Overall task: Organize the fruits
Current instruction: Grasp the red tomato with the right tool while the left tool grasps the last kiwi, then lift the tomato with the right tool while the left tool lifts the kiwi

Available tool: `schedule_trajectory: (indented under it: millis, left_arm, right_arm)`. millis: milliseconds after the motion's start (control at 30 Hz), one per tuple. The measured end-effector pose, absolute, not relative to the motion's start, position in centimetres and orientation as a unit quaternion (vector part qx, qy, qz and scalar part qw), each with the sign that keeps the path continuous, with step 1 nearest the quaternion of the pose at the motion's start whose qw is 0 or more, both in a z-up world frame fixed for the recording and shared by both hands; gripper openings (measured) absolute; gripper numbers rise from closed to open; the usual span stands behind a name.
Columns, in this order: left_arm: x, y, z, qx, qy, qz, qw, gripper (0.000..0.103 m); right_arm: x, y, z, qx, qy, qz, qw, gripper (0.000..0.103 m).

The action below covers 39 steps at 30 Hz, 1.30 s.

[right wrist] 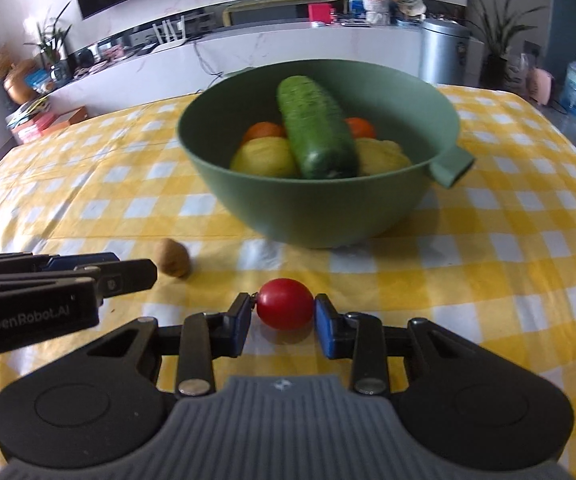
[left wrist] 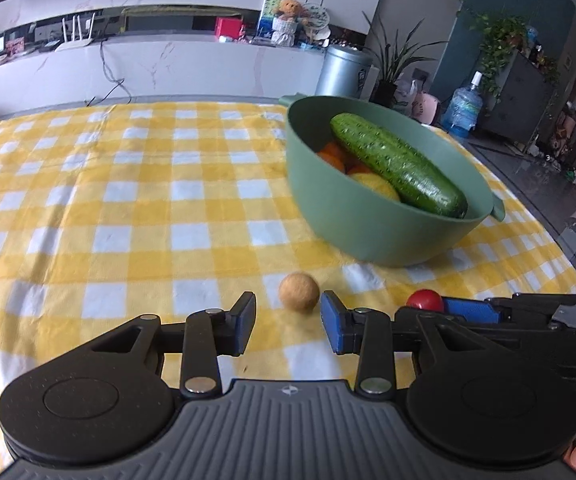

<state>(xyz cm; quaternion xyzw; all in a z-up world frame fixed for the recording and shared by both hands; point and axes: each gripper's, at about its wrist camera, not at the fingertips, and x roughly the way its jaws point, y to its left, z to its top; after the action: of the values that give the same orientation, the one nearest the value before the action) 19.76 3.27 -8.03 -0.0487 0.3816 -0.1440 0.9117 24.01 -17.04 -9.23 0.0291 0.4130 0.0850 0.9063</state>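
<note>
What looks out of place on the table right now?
Two small fruits lie outside the green bowl: a tan round fruit and a red tomato, both on the checked cloth before it.

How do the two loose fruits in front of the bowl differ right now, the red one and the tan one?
The small red tomato is glossy and smooth; the tan round fruit is matte and rough-looking. The tomato sits between the right gripper pads, which touch or nearly touch its sides; the tan fruit lies just ahead of the left gripper, whose fingers stand apart, clear of it. Both rest on the checked tablecloth, outside the green bowl.
</note>
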Motion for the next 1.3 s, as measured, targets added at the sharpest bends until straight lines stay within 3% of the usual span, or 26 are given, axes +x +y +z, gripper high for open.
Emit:
schedule_trajectory:
  millis: [533,733,1167,1300]
  left_arm:
    - [20.8,1.8,-9.5,-0.039,0.376,-0.159,0.912,0.044]
    - [21.0,1.9,-9.9,-0.065,0.374,-0.171,0.909,0.033]
    - [20.3,2.1,-8.9,-0.079,0.349,-0.165,0.919,0.030]
    - [19.6,2.5,-7.5,-0.091,0.338,-0.159,0.923,0.029]
  right_arm:
    - [24.5,-18.1,-9.7,0.057,0.425,0.074,0.900,0.031]
    - [24.4,-18.0,-9.7,0.056,0.425,0.075,0.900,0.031]
    - [24.1,-18.2,-9.4,0.062,0.420,0.075,0.902,0.031]
    - [23.3,-18.5,-8.7,0.069,0.411,0.081,0.906,0.024]
